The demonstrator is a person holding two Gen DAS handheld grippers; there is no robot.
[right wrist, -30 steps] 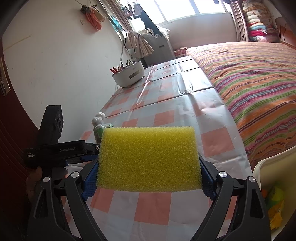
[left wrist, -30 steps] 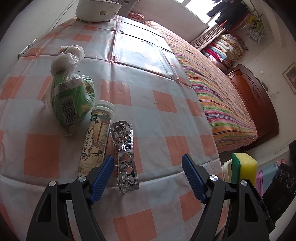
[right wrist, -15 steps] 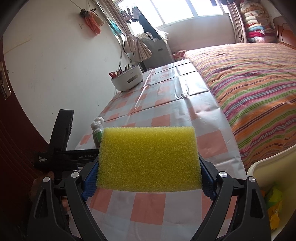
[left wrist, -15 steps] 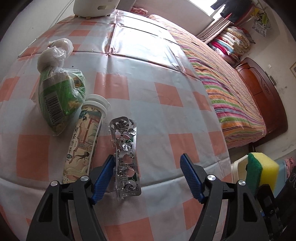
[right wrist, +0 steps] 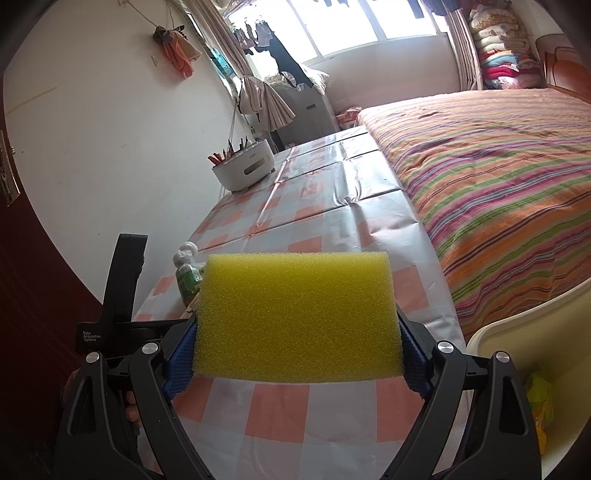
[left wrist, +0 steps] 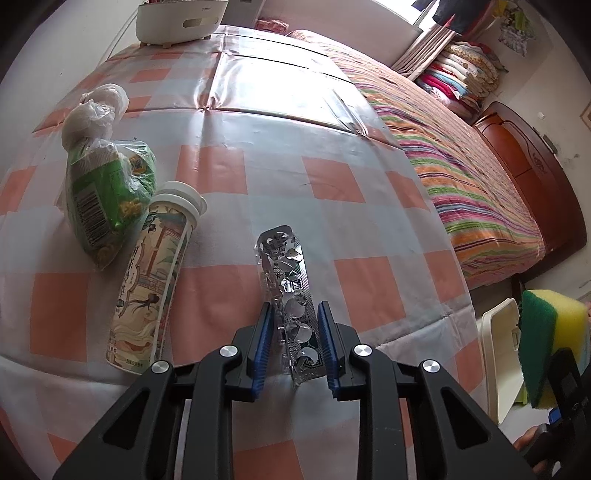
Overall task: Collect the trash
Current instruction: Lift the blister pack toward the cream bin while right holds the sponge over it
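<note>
The left gripper's (left wrist: pixel 295 332) blue fingers (left wrist: pixel 264 345), spread wide a second ago, now pinch the crumpled silver foil blister pack (left wrist: pixel 291 299). The right gripper (right wrist: pixel 295 354) still clamps the yellow foam sponge (right wrist: pixel 297 317).

Bright bedroom, daylight pouring through the big window (right wrist: pixel 354 33) at the far end. A bed (right wrist: pixel 498 177) with a striped cover sits right beside the checkered-cloth surface (left wrist: pixel 295 147), white wall (right wrist: pixel 103 122) opposite.

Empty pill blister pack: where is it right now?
In the left wrist view, the blister pack is pinched between the left hand-held gripper fingers, at the table's near edge, right of the lying tea tube.
</note>
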